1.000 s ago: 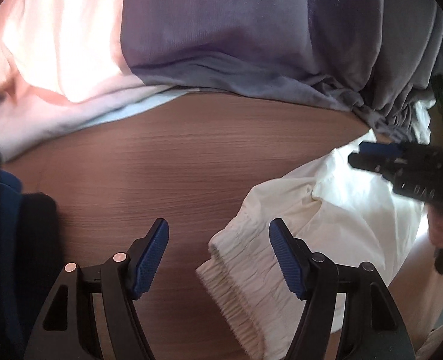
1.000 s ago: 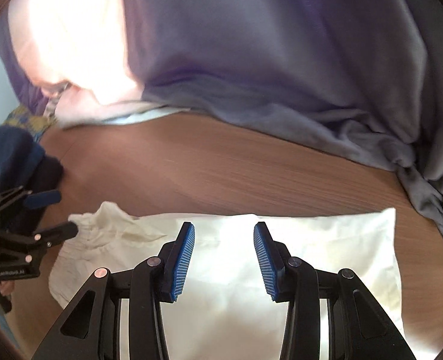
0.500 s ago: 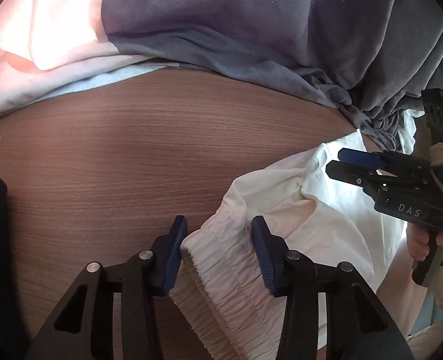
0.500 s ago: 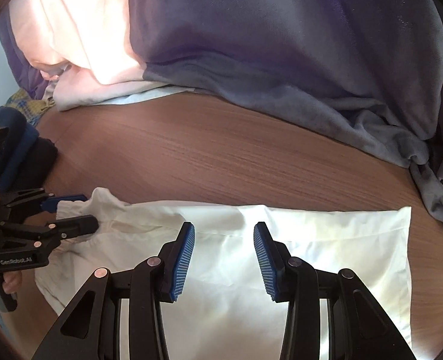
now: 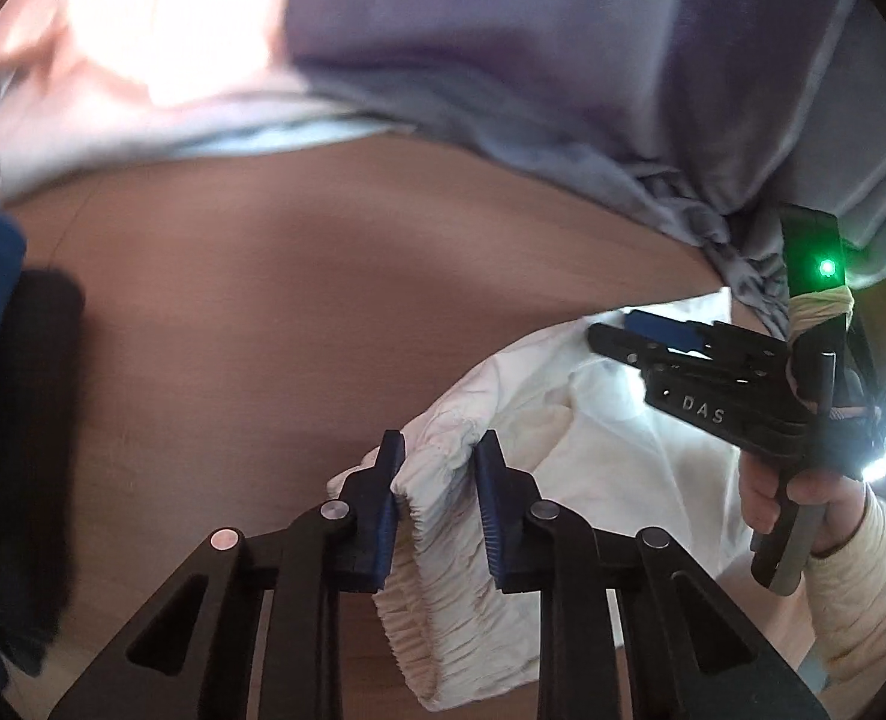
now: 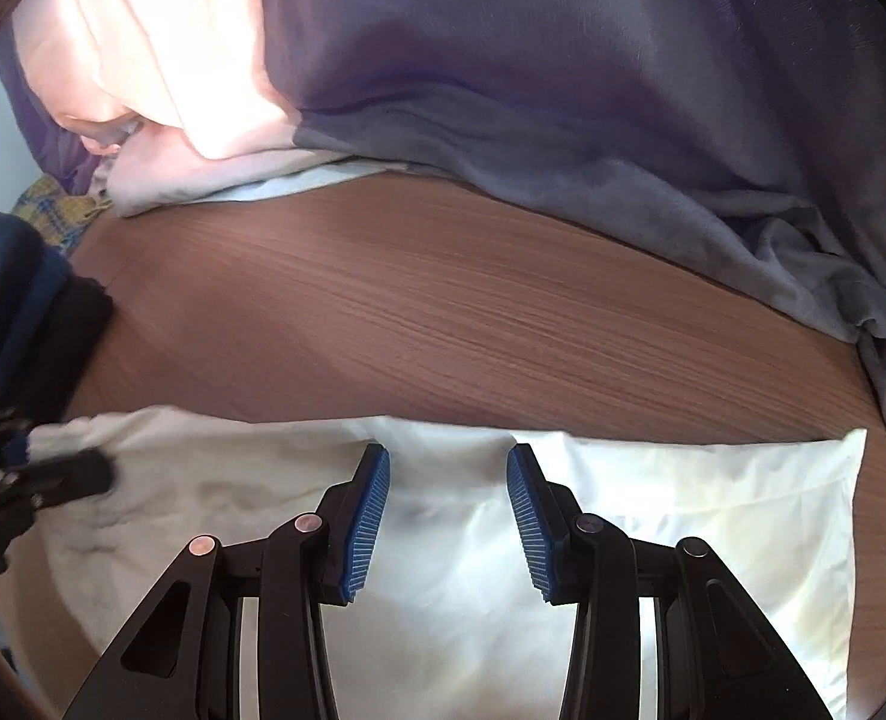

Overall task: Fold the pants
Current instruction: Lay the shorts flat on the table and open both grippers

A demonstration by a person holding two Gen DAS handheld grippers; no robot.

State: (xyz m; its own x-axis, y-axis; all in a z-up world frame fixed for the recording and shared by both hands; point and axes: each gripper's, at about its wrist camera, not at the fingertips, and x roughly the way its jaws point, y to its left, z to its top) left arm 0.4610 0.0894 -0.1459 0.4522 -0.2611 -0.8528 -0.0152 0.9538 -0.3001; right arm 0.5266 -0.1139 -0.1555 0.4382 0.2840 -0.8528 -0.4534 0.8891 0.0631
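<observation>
White pants (image 6: 652, 516) lie flat across the near part of the wooden table (image 6: 443, 312). In the left wrist view my left gripper (image 5: 440, 480) is shut on the gathered elastic waistband (image 5: 443, 540) and holds that end lifted. My right gripper (image 6: 447, 501) is open, with its blue pads (image 6: 368, 516) over the middle of the pants; its jaws stand apart and hold nothing. The right gripper also shows at the right of the left wrist view (image 5: 670, 339). The left gripper shows at the left edge of the right wrist view (image 6: 23, 474).
A grey-purple blanket (image 6: 562, 90) and pink cloth (image 6: 173, 60) are heaped along the table's far side. Dark blue and black clothes (image 6: 29, 324) sit at the left. The table edge curves at the lower left.
My left gripper has closed on the waistband and raised it; the view is blurred from motion. My right gripper has stayed open over the middle of the pants.
</observation>
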